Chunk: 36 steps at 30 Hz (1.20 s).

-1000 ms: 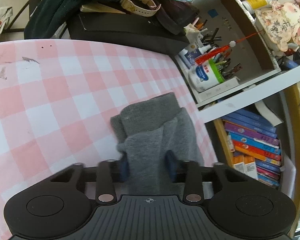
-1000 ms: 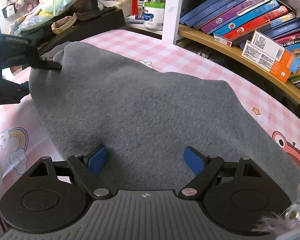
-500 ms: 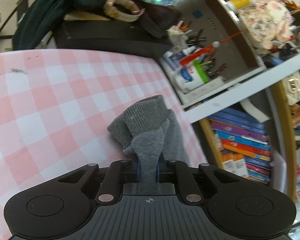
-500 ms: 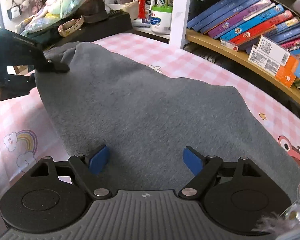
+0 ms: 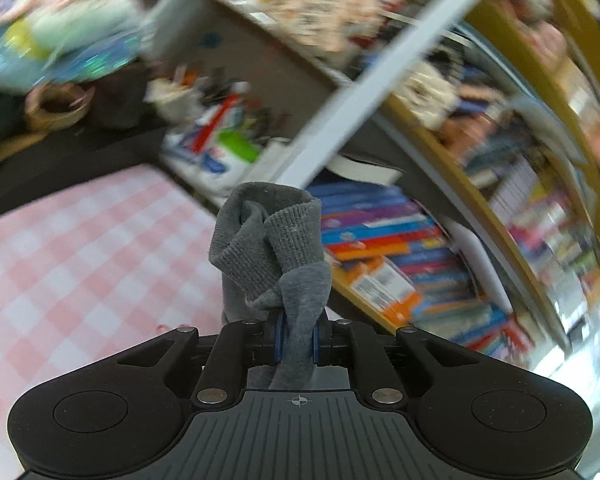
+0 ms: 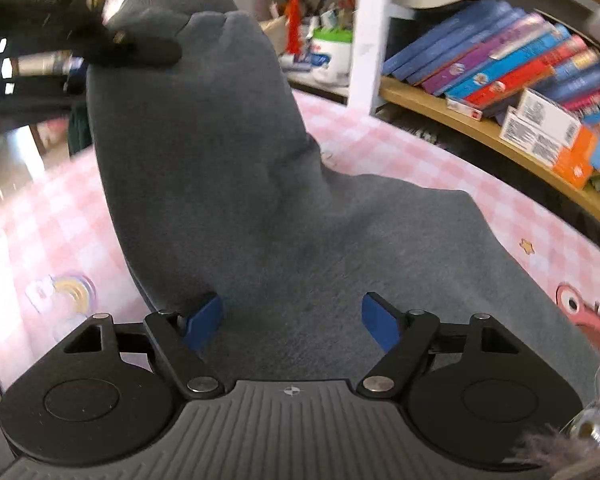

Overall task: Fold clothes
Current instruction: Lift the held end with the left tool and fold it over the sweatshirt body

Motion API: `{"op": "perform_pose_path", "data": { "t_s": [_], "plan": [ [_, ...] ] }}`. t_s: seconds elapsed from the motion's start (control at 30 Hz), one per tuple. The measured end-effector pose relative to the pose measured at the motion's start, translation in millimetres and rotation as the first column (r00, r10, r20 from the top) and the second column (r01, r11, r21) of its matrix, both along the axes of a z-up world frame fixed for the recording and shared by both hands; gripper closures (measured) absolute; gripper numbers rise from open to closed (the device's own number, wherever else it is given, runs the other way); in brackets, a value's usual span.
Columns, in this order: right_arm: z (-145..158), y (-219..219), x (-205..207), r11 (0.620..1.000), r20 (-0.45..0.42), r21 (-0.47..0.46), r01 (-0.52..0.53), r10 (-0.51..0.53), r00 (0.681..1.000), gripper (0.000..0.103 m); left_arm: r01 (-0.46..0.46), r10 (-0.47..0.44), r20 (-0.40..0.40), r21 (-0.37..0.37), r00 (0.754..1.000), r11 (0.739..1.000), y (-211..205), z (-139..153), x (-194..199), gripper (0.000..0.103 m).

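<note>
Item: grey garment point(image 6: 260, 184), body flat on my pink checked table point(image 6: 36, 224), one end raised off it. My left tool point(image 5: 296, 339) has just closed and clamps the ribbed cuff point(image 5: 272, 240). My right tool point(image 6: 292, 320), jaws wide and just narrowing slightly, sits over the cloth, gripping nothing. Bookshelf point(image 6: 500, 80) behind.

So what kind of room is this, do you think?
Probably a lived-in home room or study: bookshelves packed with books, a pen pot, and a pink checked tablecloth.

Grey garment point(image 6: 300, 208) on pink-checked table point(image 6: 400, 152)
</note>
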State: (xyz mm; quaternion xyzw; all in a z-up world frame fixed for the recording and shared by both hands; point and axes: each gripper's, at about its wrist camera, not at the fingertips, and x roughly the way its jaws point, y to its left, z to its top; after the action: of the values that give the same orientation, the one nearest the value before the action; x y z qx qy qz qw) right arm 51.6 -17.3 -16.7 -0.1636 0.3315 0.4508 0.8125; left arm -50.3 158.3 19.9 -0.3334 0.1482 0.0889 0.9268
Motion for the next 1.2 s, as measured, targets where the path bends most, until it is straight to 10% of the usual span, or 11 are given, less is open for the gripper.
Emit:
{"op": "perform_pose_path", "data": {
  "t_s": [0.23,0.43,0.7,0.87,1.0,1.07,1.17,1.2],
  "plan": [
    [24.7,-63.7,21.2,0.966,-0.104,0.137,0.218,-0.205,0.973,0.024,0.149,-0.149,-0.011,0.152,0.989,0.977,-41.4,13.9,15.2,0.091],
    [23.7,-117.9,35.5,0.895,-0.222,0.161,0.417,-0.379,0.898,0.023,0.254,-0.245,-0.079,0.125,0.966,0.959,-75.3,-0.9,35.1,0.085],
    [1.9,-167.3,53.9,0.756,-0.445,0.131,0.641,-0.533,0.719,0.024,0.515,-0.47,-0.346,0.044,0.812,0.856,-119.1,-40.0,69.0,0.062],
    [0.9,-172.7,55.1,0.726,-0.549,0.172,0.666,-0.49,0.677,0.024,0.512,-0.506,-0.146,0.004,0.85,0.859,-97.4,-20.7,45.7,0.054],
    [-0.8,-168.7,59.8,0.716,-0.691,0.232,0.659,-0.356,0.63,0.024,0.402,-0.403,-0.059,-0.021,0.913,0.915,-68.7,-12.2,28.8,0.058],
    [-5.8,-161.1,61.8,0.721,-0.75,0.225,0.656,-0.302,0.589,0.024,0.36,-0.361,-0.092,-0.035,0.928,0.932,-57.0,-17.5,24.4,0.086],
    [-12.4,-146.1,63.3,0.747,-0.79,0.189,0.637,-0.27,0.551,0.028,0.34,-0.344,-0.165,-0.053,0.924,0.939,-51.7,-32.7,20.5,0.095],
    [-12.7,-141.2,63.6,0.758,-0.785,0.177,0.627,-0.276,0.555,0.043,0.336,-0.341,-0.189,-0.062,0.921,0.94,-52.9,-38.9,21.6,0.096]
  ]
}}
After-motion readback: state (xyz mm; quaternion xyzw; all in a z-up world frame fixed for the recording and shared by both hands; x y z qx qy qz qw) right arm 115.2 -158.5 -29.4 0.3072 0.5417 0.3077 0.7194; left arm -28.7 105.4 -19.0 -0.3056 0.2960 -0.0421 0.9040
